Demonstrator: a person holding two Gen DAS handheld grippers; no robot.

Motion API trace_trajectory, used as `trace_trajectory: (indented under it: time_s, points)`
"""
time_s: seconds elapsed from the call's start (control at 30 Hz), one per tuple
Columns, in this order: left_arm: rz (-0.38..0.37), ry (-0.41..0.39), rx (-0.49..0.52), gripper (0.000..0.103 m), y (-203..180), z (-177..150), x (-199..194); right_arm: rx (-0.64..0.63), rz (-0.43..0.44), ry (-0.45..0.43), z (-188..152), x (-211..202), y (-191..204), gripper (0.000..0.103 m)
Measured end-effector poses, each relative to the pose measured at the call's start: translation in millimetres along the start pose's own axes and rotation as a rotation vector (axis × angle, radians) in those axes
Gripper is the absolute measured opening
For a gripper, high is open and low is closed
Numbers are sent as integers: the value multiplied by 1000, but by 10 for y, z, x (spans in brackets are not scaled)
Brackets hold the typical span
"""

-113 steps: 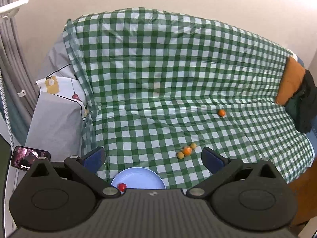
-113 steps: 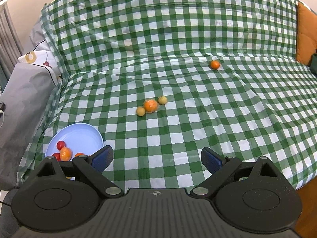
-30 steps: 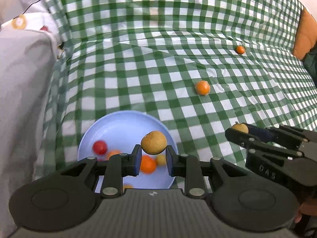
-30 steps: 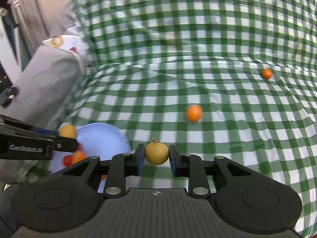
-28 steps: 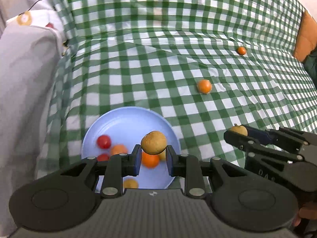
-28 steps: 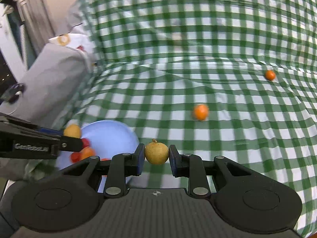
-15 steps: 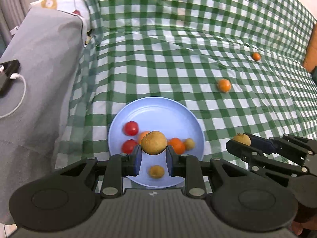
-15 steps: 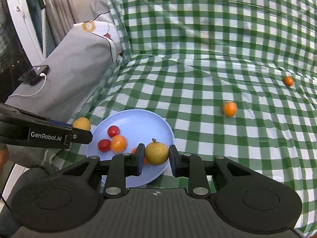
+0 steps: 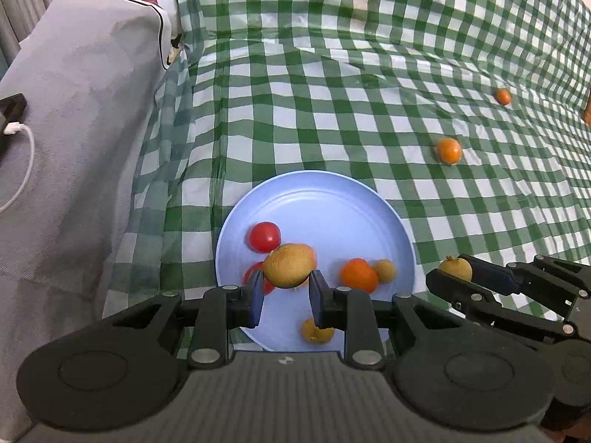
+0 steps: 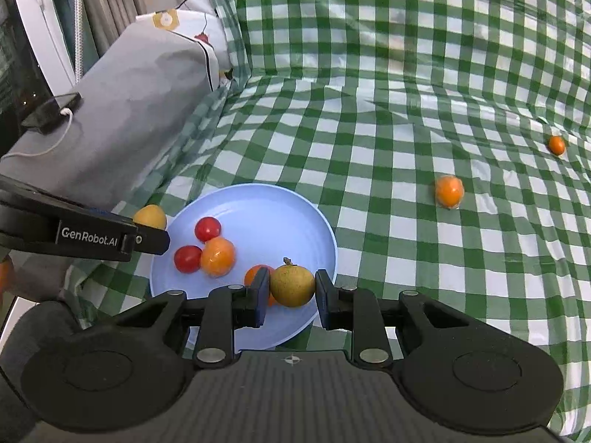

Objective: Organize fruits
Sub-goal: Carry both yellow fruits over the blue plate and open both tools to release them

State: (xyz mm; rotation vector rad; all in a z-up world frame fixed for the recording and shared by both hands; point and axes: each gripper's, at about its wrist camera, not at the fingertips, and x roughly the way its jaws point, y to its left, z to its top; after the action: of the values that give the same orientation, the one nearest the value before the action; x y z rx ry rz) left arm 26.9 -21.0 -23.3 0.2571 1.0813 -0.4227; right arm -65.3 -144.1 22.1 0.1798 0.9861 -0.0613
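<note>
**A:** What have you got in the claws right now?

**B:** My left gripper is clamped on a tan round fruit, both pads pressing its sides, and it hangs over the near part of the blue plate. My right gripper is squeezed on a yellow-green fruit with a stem nub, over the near right rim of that same plate.

**A:** Can each camera see the other claw?

**B:** Yes. From the left wrist, the right gripper pokes in from the right, its fruit just off the plate's right edge. From the right wrist, the left gripper comes in from the left, its fruit over the plate's left rim.

**A:** What's in the plate?

**B:** In the right wrist view, two red cherry tomatoes, an orange fruit touching the nearer tomato, and another orange one partly hidden behind my left finger. The left wrist view also shows a small tan fruit beside an orange one, plus a yellowish one at the near rim.

**A:** Anything loose?

**B:** Two orange fruits lie on the green checked cloth: a larger one right of the plate, well apart from it, and a smaller one farther off to the right. On the left a grey cover carries a phone with a white cable.
</note>
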Motion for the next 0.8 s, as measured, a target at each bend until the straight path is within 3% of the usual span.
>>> trace_trajectory:
  time_s: [0.8]
  points:
    - [39, 68, 36, 29, -3, 253, 661, -47, 13, 65, 101, 629, -93, 28]
